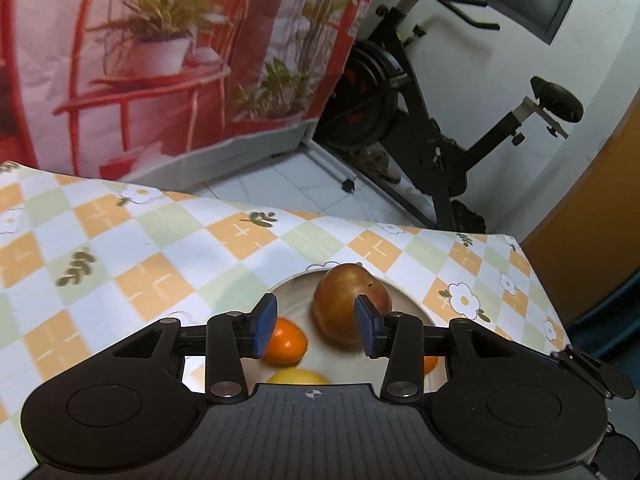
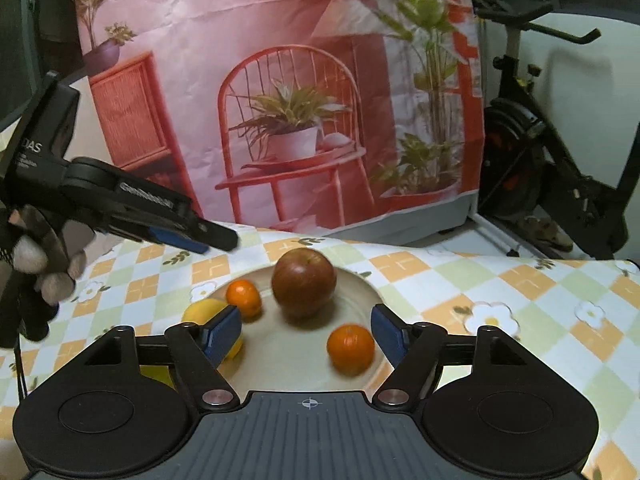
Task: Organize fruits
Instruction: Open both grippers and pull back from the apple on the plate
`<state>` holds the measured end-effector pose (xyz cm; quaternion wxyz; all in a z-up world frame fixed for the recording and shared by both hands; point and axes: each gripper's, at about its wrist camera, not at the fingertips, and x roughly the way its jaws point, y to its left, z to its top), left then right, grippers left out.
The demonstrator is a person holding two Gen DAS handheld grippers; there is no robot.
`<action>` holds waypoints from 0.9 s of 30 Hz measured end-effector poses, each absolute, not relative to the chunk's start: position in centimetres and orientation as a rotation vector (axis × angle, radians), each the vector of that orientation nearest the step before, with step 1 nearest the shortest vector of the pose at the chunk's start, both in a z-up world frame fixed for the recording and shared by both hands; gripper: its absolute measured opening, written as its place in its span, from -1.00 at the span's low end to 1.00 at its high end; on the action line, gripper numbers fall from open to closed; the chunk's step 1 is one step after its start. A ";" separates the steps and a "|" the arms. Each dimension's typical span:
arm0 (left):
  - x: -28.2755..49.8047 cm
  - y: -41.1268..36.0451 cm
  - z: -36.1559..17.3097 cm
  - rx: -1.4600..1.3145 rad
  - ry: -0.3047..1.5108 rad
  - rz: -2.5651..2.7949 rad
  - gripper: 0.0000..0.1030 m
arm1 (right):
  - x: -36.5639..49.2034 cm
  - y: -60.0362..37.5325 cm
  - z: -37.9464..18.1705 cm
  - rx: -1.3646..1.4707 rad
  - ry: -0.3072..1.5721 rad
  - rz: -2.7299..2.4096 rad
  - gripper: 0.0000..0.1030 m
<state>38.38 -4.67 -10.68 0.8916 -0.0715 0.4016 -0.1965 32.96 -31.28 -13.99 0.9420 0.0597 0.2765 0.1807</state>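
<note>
A cream plate [image 2: 362, 294] on the checked tablecloth holds a red-brown apple [image 2: 304, 282], two oranges [image 2: 244, 298] [image 2: 351, 348] and a yellow fruit [image 2: 206, 311]. My right gripper [image 2: 306, 334] stands open above the plate's near side; the nearer orange lies low between its blue pads, untouched. My left gripper [image 2: 216, 243] hovers over the table left of the plate, held by a gloved hand [image 2: 36, 264]. In the left wrist view the left gripper [image 1: 316, 326] is open with nothing gripped. The apple [image 1: 340, 300] sits just beyond its right pad, one orange [image 1: 286, 344] under its left pad, and the yellow fruit [image 1: 296, 377] below.
The tablecloth [image 2: 520, 320] has orange, green and white squares and drapes over the table's far edge. Behind hangs a pink printed backdrop [image 2: 280, 80]. A black exercise bike [image 1: 420, 120] stands on the tiled floor to the right.
</note>
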 end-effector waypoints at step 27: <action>21.1 -0.8 -8.3 0.006 0.611 -0.249 0.08 | 21.5 -34.4 -16.3 0.176 0.525 0.212 0.64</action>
